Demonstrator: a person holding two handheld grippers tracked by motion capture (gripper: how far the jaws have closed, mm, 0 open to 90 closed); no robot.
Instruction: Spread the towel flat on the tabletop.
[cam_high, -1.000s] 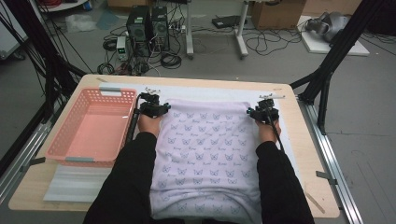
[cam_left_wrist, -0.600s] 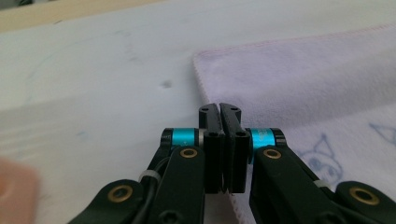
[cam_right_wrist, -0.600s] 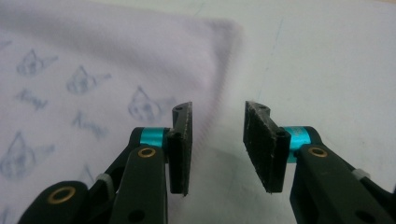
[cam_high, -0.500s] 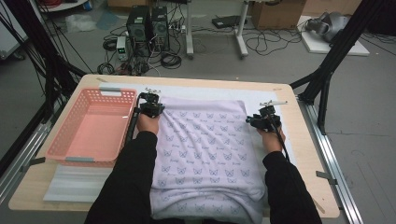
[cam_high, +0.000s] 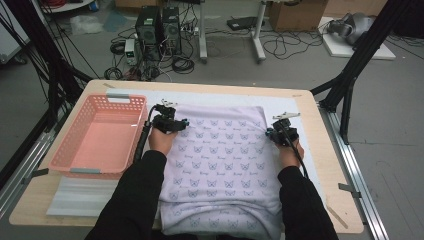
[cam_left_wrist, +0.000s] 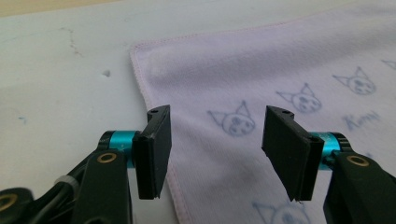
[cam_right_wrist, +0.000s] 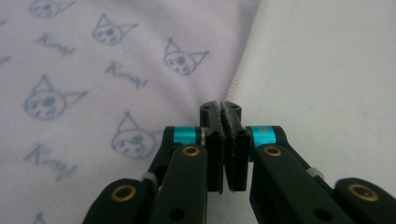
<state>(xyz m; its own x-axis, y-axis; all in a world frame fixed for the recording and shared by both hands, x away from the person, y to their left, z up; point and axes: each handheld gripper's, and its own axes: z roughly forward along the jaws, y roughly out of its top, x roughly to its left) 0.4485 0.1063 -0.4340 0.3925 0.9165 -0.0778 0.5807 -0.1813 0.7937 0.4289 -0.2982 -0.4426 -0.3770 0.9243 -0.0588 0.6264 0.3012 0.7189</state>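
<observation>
Left gripper view: left gripper (cam_left_wrist: 217, 142) gapes astride the soft, limp lilac cat-print towel (cam_left_wrist: 289, 70)'s hemmed edge, best pinched there; right gripper (cam_right_wrist: 225, 112) looks clamped on the opposite hem.

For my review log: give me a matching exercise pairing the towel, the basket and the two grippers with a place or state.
1 left gripper
2 right gripper
3 basket
4 towel

a pink, left of the towel
b jaws shut at the towel's right edge
c lilac, spread flat on the table
d jaws open at the towel's far left corner

Pairs: 1-d, 2-b, 3-a, 4-c
</observation>
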